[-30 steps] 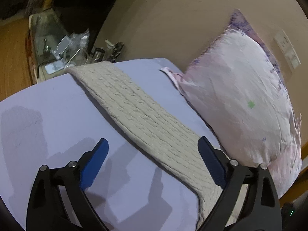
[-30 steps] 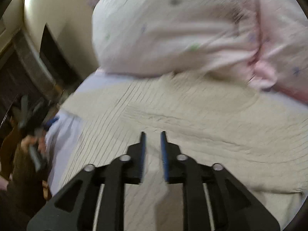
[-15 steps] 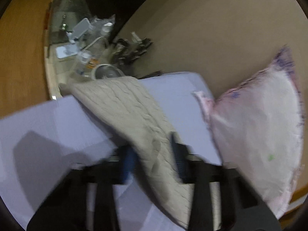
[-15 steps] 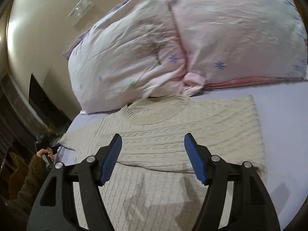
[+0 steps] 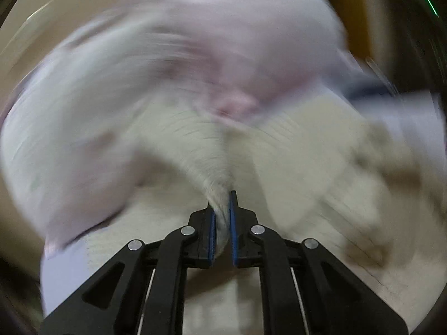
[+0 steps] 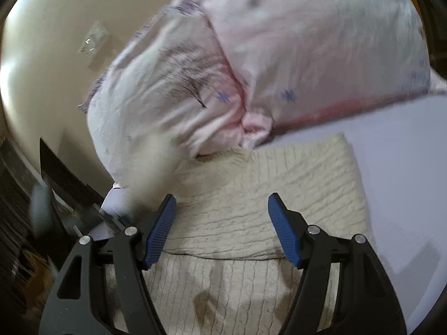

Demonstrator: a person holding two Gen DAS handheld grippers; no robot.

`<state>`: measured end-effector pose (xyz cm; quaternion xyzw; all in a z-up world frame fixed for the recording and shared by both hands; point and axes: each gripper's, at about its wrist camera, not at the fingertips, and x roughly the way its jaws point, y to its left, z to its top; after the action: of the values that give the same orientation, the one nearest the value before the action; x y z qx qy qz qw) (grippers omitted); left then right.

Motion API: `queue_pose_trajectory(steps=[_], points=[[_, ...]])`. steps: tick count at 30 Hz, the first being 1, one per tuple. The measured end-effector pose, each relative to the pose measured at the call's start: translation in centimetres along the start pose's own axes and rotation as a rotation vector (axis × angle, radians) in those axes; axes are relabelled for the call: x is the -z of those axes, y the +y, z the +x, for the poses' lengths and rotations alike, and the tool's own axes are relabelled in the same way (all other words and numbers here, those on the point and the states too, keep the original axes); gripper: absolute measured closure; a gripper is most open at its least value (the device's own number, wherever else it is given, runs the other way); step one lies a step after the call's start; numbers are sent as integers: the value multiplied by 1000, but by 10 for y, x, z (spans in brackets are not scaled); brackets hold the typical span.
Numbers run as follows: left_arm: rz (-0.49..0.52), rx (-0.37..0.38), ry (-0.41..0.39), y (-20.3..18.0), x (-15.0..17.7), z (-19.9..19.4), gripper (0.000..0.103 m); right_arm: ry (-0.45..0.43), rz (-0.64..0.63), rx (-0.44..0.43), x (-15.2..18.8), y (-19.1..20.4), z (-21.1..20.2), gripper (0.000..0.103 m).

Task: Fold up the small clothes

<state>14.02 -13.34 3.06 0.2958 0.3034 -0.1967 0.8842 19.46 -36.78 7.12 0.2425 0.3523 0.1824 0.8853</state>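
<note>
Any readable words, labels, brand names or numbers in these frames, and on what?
None can be read. The pillows carry only small printed star and flower marks, no lettering. The wall plate is too blurred to show any marking. The cream knit sweater shows no visible label, and the left wrist view is motion-blurred throughout.

— Where does the sweater (image 6: 259, 195) lie for you?

— On the bed (image 6: 405, 167), folded across, its upper layer over the lower part nearest you. Two pillows (image 6: 307, 42) stand just behind it, side by side, touching its far edge.

— And your grippers?

— Your right gripper (image 6: 222, 229) sits above the fold. Your left gripper (image 5: 222, 217) has a ridge of sweater (image 5: 218, 167) between its jaws, pillows beyond.
</note>
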Motion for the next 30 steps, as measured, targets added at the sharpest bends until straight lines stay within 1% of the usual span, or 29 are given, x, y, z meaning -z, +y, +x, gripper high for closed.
queue_pose_trajectory(steps=[1,2,3,4,5,6,7,9,10,11,14,15,16,17,20,23,25,27,29,30], points=[[50,-7,22,-18,3,6,93,15,22,4,0,-6,2,36],[66,-16,26,-26,9,4,89,24,40,5,0,-12,3,37],[47,-9,20,-23,13,-1,77,33,53,8,-1,-19,3,42],[2,-2,12,-13,17,-10,69,38,58,20,-2,-24,4,47],[-68,2,-5,3,24,-22,51,44,68,34,-3,-28,6,49],[-114,3,-15,13,27,-31,42,54,84,43,-4,-32,10,51],[-174,5,-20,28,36,-42,42,65,96,46,-4,-35,13,53],[-260,-3,2,53,53,-55,42,100,131,55,-7,-40,27,57],[-309,-4,24,65,66,-62,42,114,154,59,-8,-43,32,57],[-341,-4,41,72,75,-66,42,124,172,61,-7,-45,36,58],[-429,1,93,85,109,-82,41,157,218,93,-1,-52,48,64],[-446,1,104,89,117,-85,41,165,236,82,1,-54,51,66],[-470,6,111,91,126,-91,41,171,260,59,4,-57,54,69],[-492,14,117,94,130,-92,40,174,286,33,6,-60,57,70],[-566,51,134,101,148,-97,38,166,351,-20,7,-67,63,71],[-614,94,145,101,159,-94,38,147,466,-130,9,-82,71,71],[-661,146,145,103,167,-92,38,131,508,-181,11,-89,73,71],[-701,186,150,105,173,-90,38,116,533,-211,10,-91,74,71],[-714,193,157,104,176,-88,38,98,544,-221,10,-94,73,72],[-714,191,157,104,177,-89,37,89,529,-206,9,-93,72,82]])
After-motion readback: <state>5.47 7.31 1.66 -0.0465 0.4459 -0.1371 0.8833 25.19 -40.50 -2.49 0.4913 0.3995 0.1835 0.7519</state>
